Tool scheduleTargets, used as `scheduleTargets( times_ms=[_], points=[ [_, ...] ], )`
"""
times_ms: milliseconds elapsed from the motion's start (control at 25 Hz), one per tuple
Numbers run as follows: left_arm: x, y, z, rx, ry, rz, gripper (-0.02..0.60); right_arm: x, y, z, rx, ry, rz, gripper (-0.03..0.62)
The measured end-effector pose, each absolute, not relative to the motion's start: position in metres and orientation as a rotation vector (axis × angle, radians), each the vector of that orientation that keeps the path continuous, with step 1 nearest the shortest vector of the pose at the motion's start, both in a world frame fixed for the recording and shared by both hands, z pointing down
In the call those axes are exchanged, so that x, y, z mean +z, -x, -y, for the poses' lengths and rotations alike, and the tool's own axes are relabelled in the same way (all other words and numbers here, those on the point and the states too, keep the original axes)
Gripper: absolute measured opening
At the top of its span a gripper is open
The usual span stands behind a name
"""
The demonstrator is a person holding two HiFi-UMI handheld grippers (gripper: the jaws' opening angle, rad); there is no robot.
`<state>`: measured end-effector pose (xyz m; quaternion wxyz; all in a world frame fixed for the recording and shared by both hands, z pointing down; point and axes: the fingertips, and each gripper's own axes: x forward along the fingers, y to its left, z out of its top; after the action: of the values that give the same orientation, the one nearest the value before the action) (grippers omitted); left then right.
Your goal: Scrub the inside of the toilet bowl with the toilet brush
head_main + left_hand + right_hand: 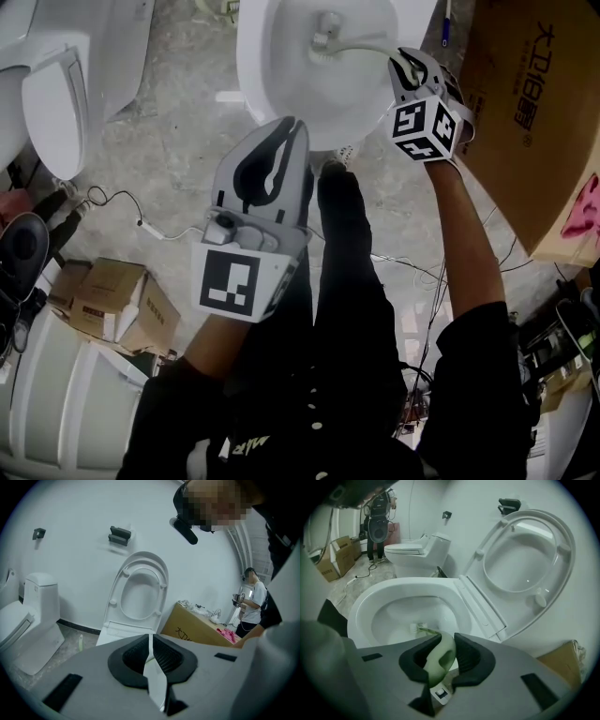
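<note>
To the left of the toilet bowl (267,89), well apart from it, stands a second toilet (56,103). Some small cardboard boxes (112,300) sit on the floor on that same side, nearer to me than the bowl. My left gripper (292,131) hovers at the bowl's near rim, toward its left part. Its jaws are pressed together with only a thin slit between the pads, and they hold nothing. In the left gripper view it points past the bowl at the raised seat and lid (143,590), which stand upright behind the bowl. The bowl is open, and the toilet brush (354,47) is in it. The bristle head (418,629) is down in the basin, low near the middle. The pale green handle (439,654) rises from there toward the bowl's right rim. My right gripper (405,64) hangs over that right rim, pinching the upper end of the handle between its black pads (466,656). Just right of the bowl stands a large cardboard box (534,122) with a pink cloth (586,211) lying on it.
</note>
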<state>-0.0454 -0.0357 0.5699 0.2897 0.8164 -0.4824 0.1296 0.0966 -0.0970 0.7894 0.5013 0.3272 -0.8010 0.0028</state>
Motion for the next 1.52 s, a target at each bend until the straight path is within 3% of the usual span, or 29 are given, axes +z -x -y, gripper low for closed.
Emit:
scheduleTargets(
  times_ms=[840,1520],
  points=[
    [0.573,0.050,0.043,0.341,-2.163,1.292,0.048,0.762,-0.085,0.153,-0.142,-0.894,1.932,0.089],
    [0.573,0.055,0.044,0.340,-2.163,1.284,0.048,0.761,-0.088,0.152,-0.464,-0.557,1.772,0.091]
  ],
)
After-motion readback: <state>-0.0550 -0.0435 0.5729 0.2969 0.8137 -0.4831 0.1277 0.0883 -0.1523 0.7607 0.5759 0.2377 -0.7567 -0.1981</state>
